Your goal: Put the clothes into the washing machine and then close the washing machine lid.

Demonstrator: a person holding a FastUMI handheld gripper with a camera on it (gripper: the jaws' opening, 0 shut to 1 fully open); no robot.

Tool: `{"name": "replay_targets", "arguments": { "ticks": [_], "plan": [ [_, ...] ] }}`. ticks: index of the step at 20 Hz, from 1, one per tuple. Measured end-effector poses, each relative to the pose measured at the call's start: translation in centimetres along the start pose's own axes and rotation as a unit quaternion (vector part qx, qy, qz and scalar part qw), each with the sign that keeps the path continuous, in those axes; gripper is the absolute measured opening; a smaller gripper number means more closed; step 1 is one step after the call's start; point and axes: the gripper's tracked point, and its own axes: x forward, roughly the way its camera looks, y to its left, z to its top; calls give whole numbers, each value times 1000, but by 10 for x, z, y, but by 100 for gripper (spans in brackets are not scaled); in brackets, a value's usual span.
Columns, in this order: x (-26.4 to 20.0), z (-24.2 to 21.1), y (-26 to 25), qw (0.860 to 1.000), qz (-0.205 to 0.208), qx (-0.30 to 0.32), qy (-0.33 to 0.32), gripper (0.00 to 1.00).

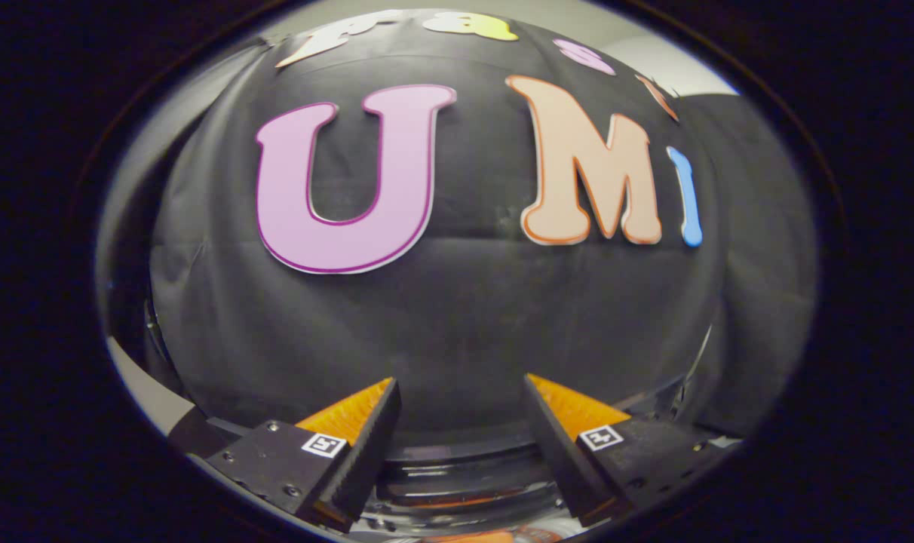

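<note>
Washing machine (464,471) rim just below claw (463,422); fingers apart, empty, facing black cloth wall (457,317). Likely between steps; next: dip down toward lid or clothes.

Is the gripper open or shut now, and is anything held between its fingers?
Open. The gripper has a wide gap between its fingers, and nothing is held there; through the gap show the black cloth wall and a dark curved rim below.

The washer (464,483) shows as a dark, glossy curved rim. It lies low between the spread tool (463,396) fingers.
</note>
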Motion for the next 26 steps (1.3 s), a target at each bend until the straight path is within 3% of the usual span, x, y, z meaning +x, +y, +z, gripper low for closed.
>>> {"name": "replay_targets", "arguments": {
  "ticks": [5,15,26],
  "plan": [
    [-1,5,1,999,2,18,-34,98],
    [3,-3,0,1000,1,12,-5,97],
    [3,-1,0,1000,2,14,-17,97]
  ]
}}
